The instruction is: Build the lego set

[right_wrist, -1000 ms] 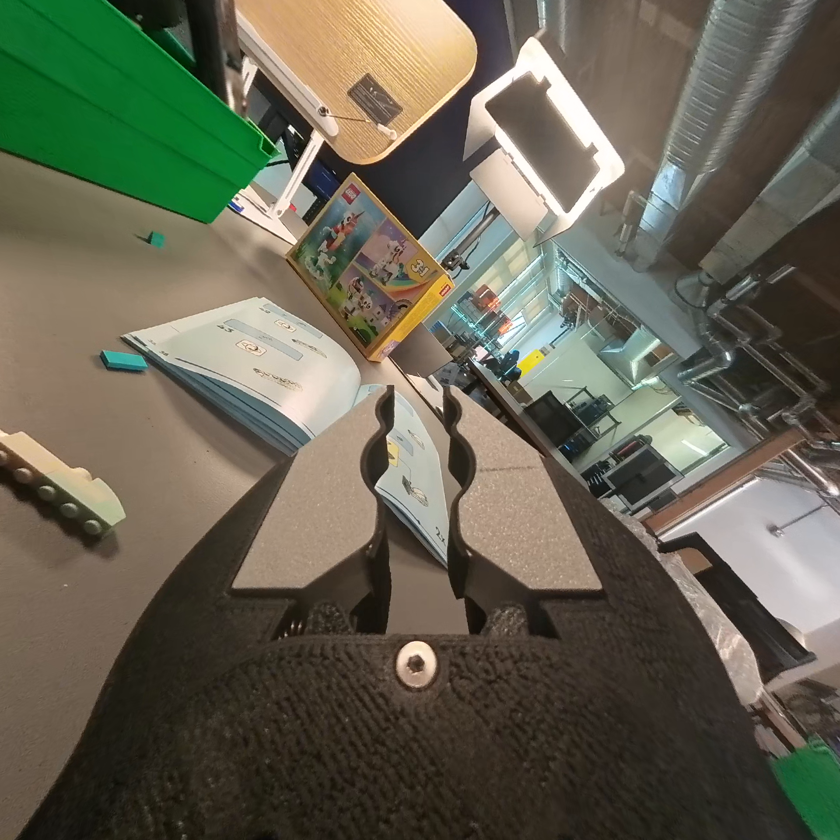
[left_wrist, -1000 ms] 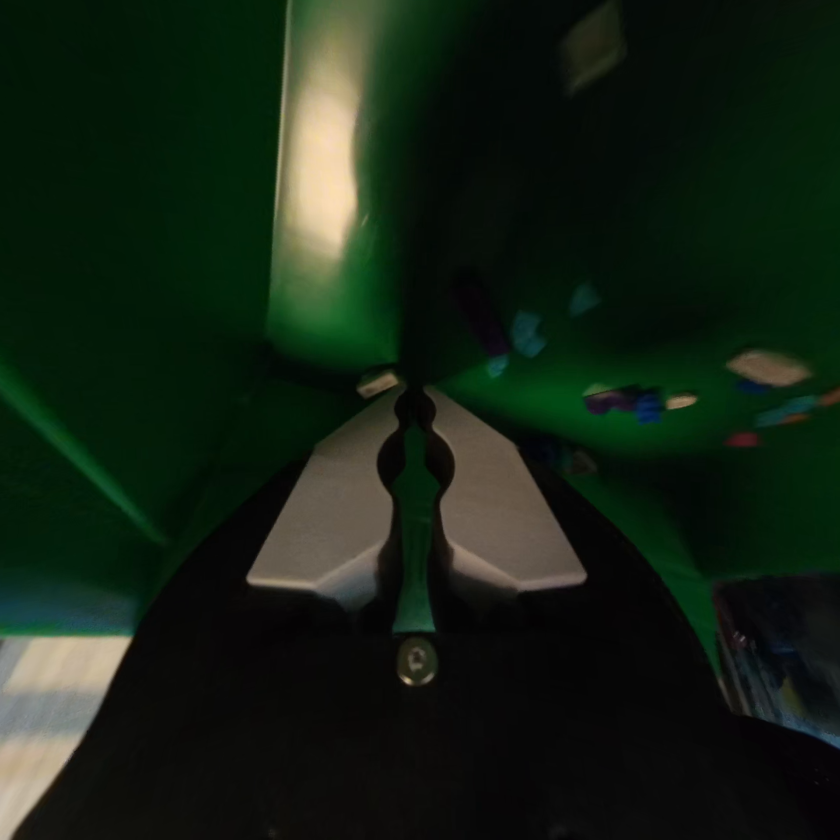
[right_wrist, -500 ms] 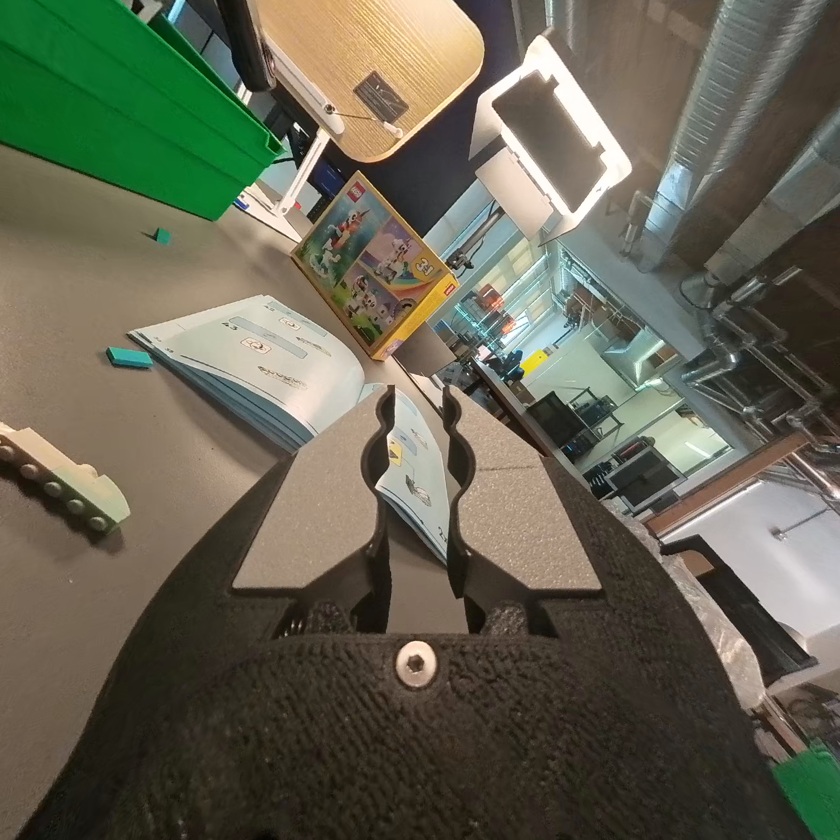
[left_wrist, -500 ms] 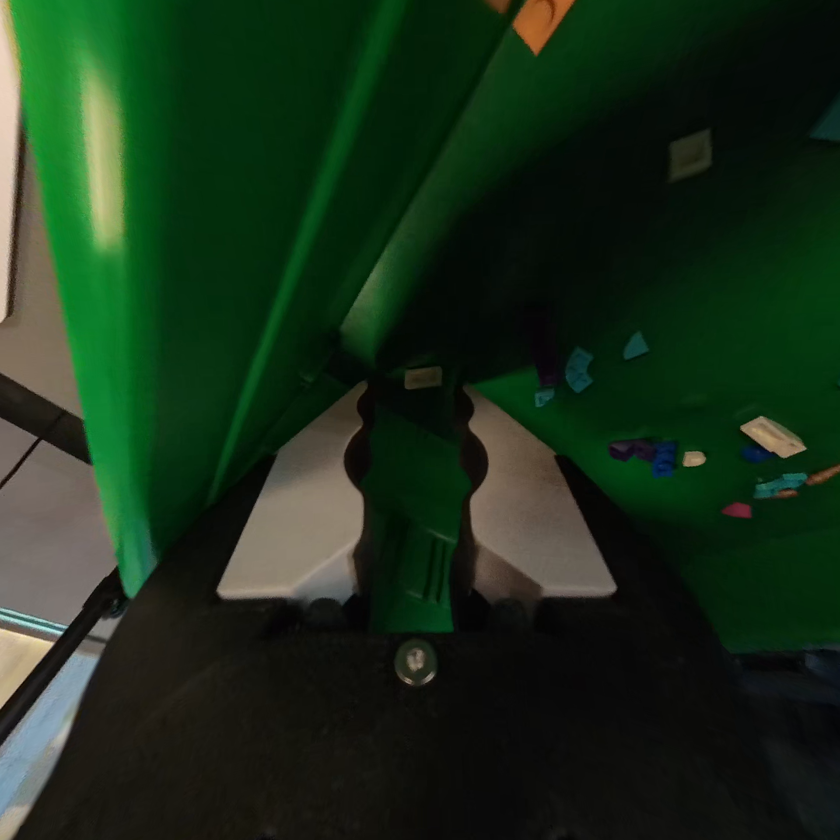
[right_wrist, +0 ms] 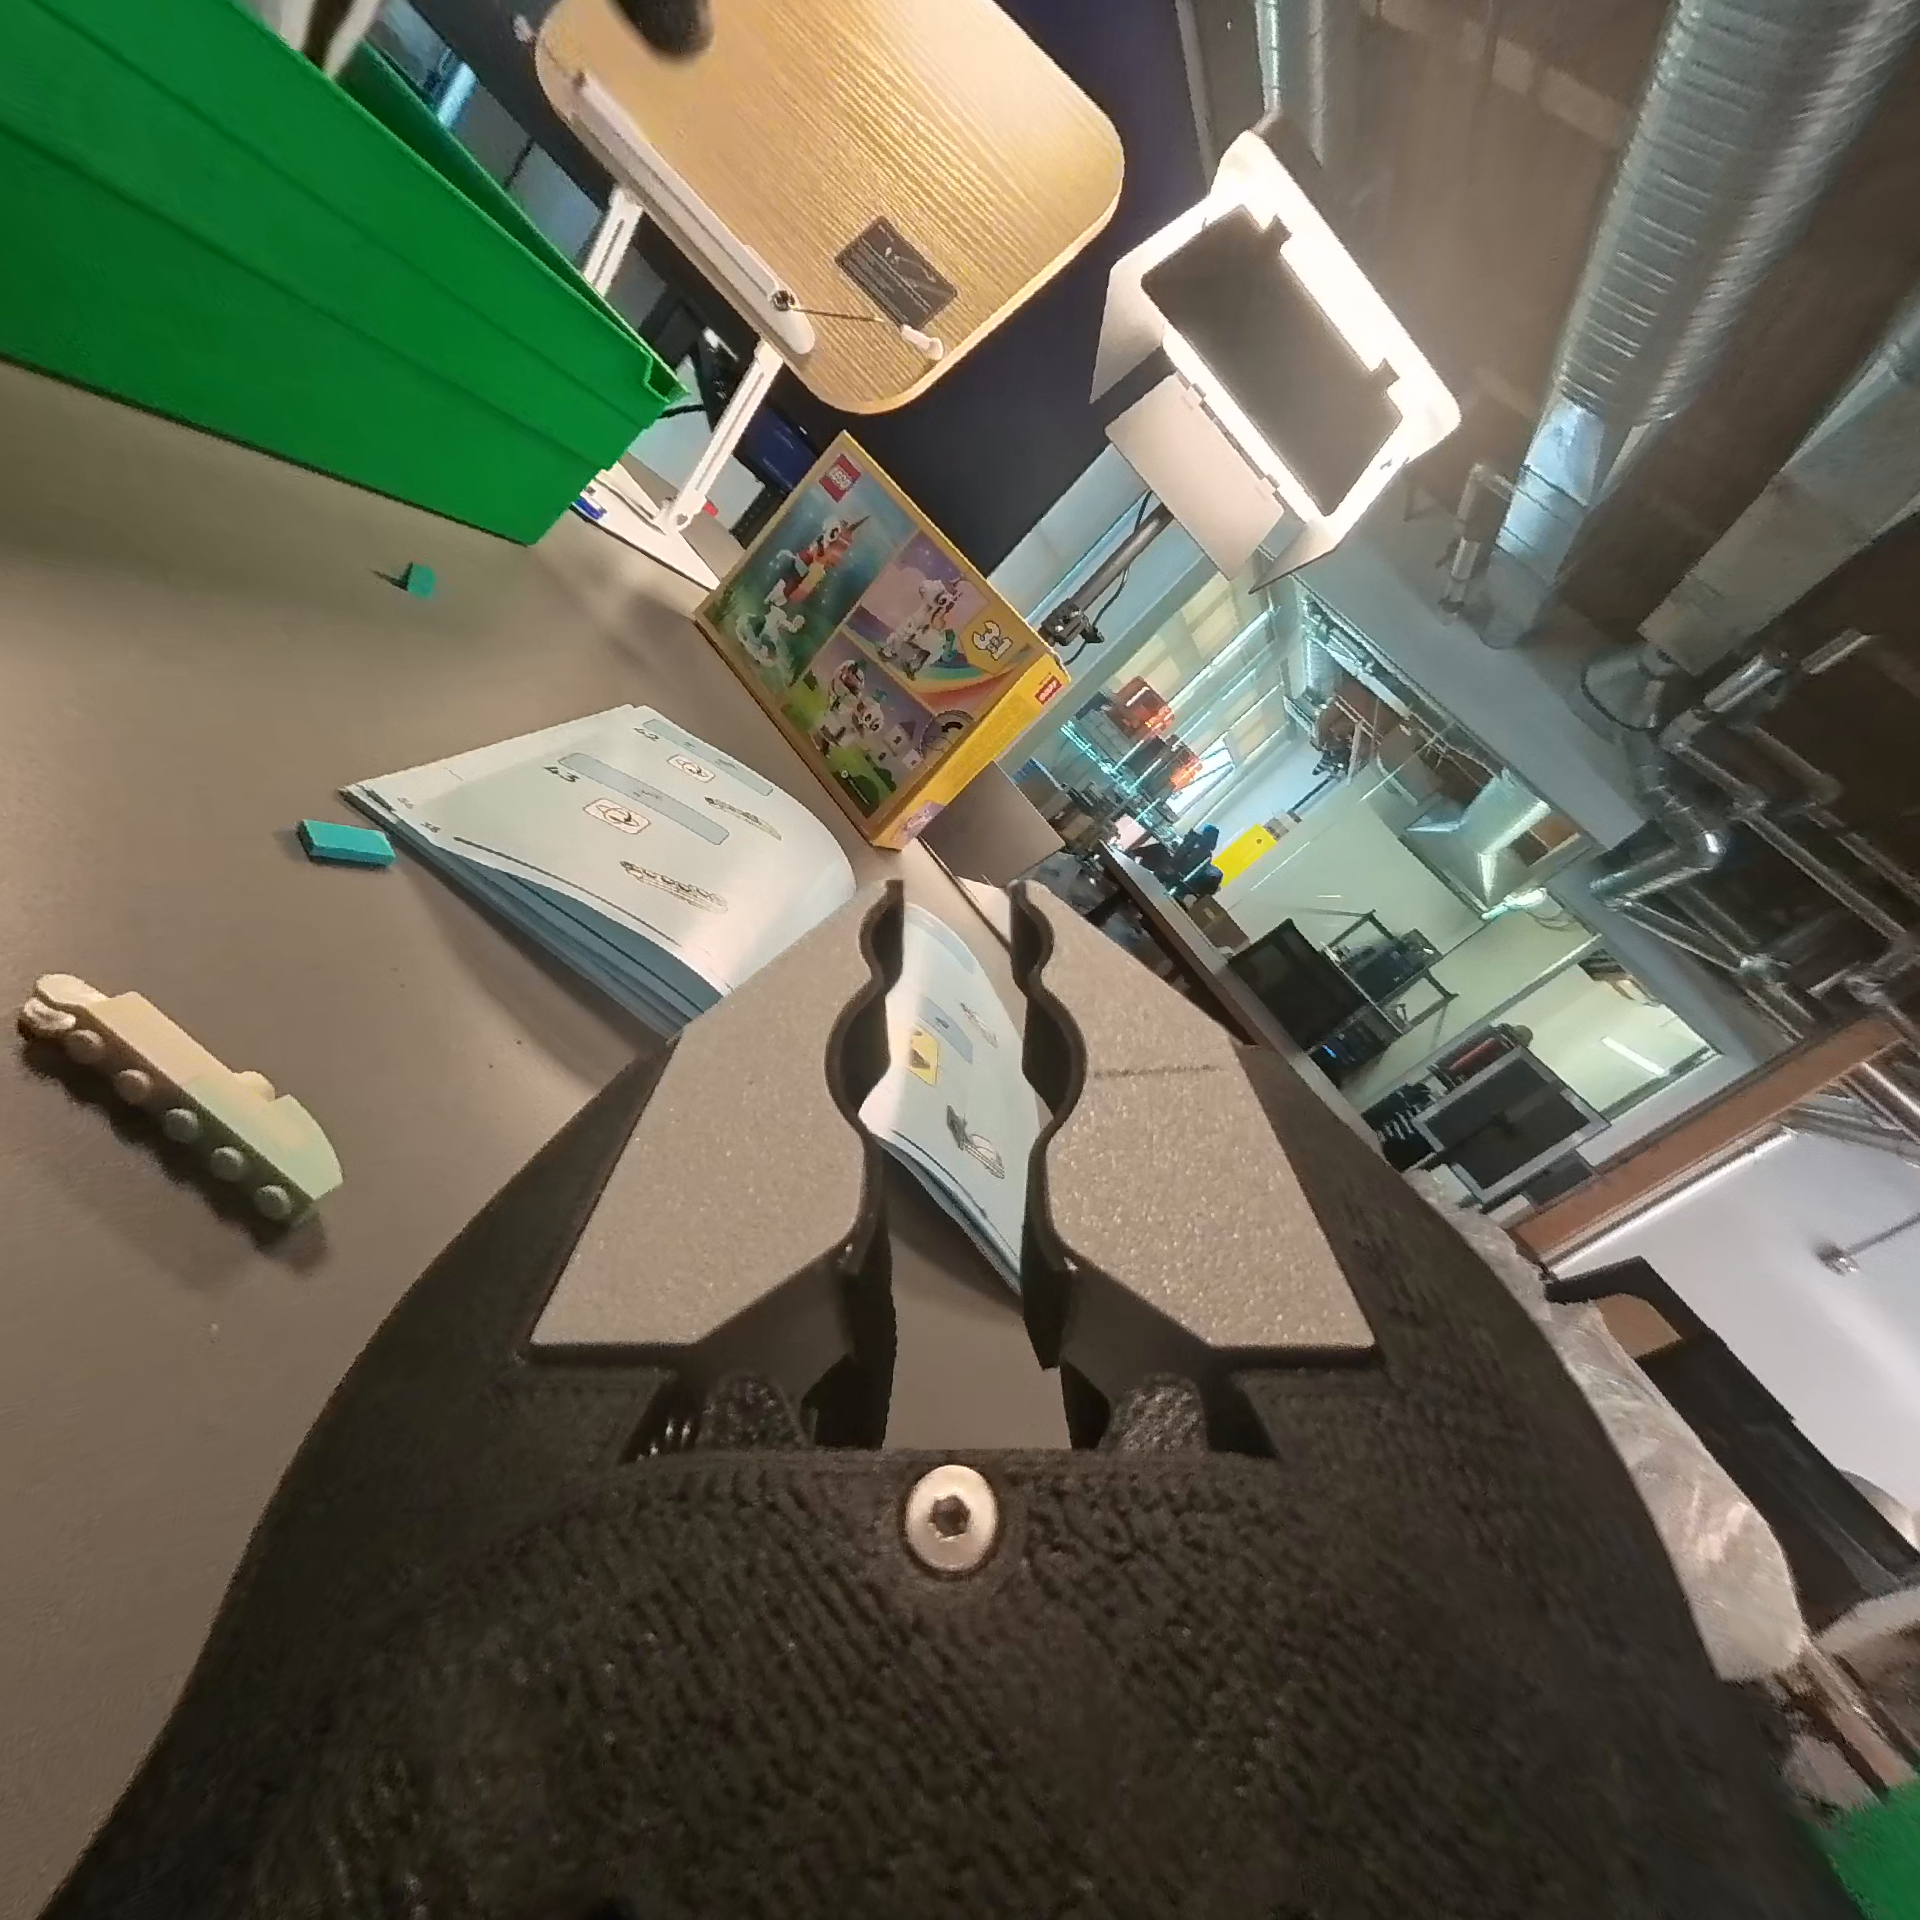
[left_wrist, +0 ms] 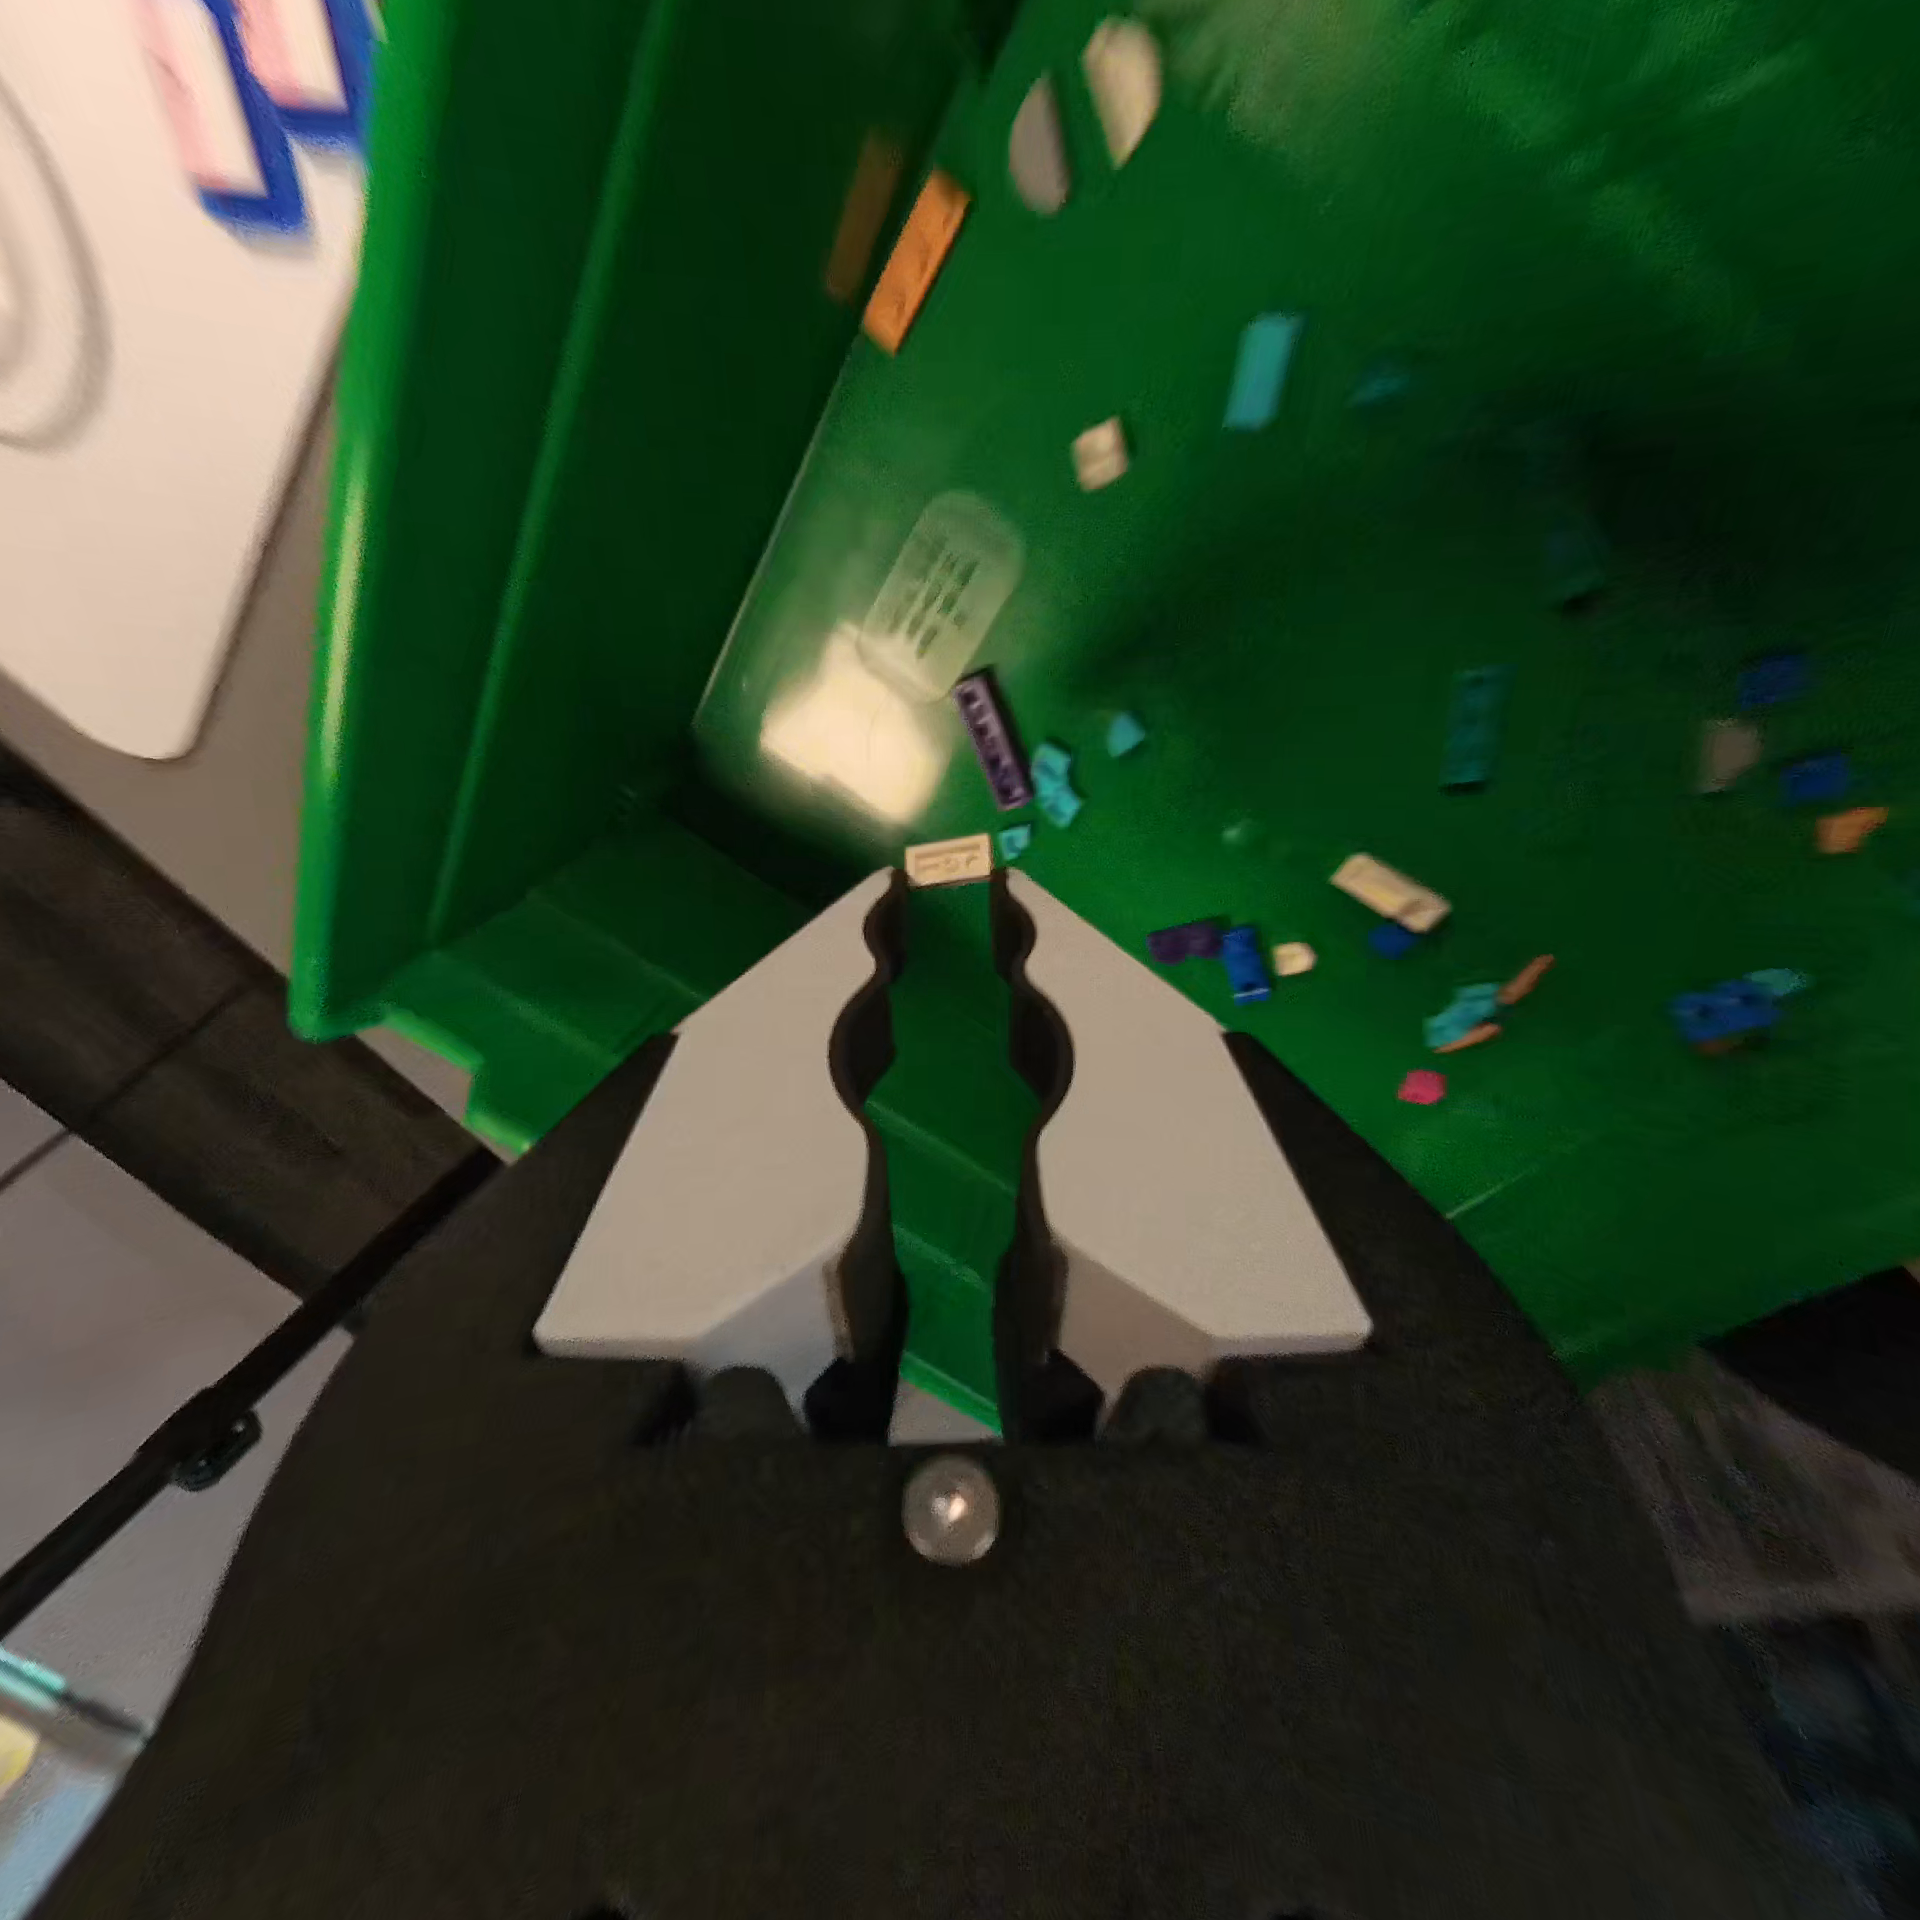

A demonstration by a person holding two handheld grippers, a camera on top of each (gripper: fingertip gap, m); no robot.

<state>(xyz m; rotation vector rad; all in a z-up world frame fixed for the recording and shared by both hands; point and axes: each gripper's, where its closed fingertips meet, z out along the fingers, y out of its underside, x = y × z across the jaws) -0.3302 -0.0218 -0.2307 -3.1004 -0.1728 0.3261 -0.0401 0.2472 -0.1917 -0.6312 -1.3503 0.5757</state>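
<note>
The left gripper (left_wrist: 948,878) pinched a small white plate (left_wrist: 948,861) at its fingertips above the green bin (left_wrist: 1299,644), apparently clear of it. It should travel level toward the white assembly (right_wrist: 171,1107), at nine o'clock of the right gripper (right_wrist: 951,904), whose fingers stood spread and empty over the desk (right_wrist: 208,1455).

Workshop or lab: exposed ceiling ducts (right_wrist: 1704,343), equipment racks (right_wrist: 1496,1132)

The left wrist view is dim and motion-blurred, with a bright glare patch on the floor of the green bin (left_wrist: 1351,623) and its scattered pieces smeared. The right wrist view is sharp and evenly lit; a lamp panel (right_wrist: 1278,343) glows overhead, and wide-angle distortion bends the edges.
</note>
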